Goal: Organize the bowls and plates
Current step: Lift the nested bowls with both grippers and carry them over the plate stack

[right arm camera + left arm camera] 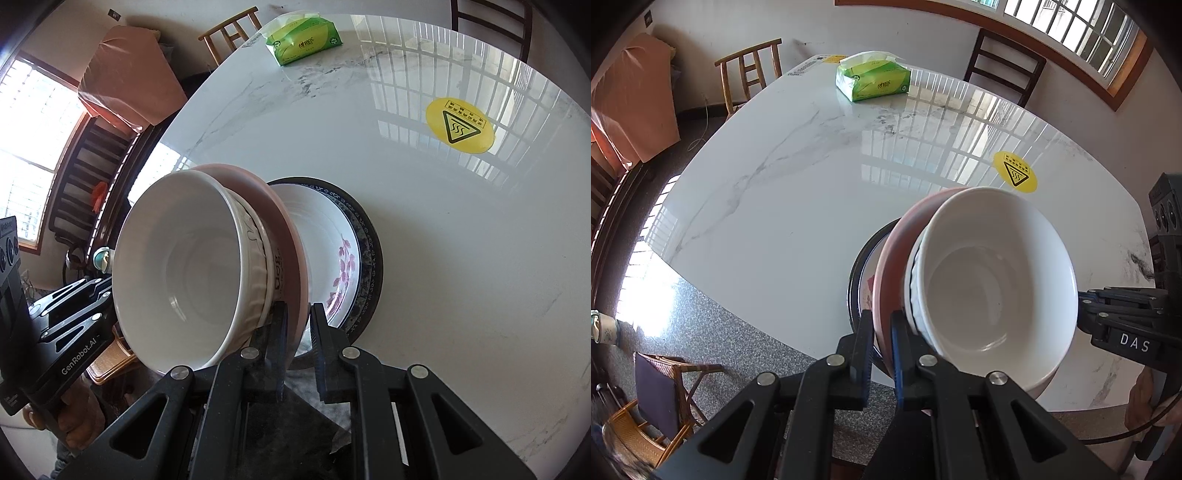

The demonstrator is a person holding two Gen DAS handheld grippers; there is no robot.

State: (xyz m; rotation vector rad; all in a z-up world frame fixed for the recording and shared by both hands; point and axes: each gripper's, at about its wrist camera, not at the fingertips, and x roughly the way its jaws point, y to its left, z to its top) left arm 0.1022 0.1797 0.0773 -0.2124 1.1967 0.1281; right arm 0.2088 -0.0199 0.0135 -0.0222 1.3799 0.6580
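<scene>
Both grippers clamp pink plate (pixel 890 266) by opposite rims: left gripper (pixel 881 332) nearly closed on it, right gripper (pixel 297 325) likewise. White bowls (pixel 177 262) ride stacked on plate, above patterned plates (pixel 354 236) on marble table (pixel 798 177).

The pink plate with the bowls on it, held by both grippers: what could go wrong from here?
1. The pink plate is pinched only at its rim by the left gripper and right gripper; it may slip.
2. The white bowl looks tilted and could slide off.
3. Lowering fast might chip the floral plate.
</scene>
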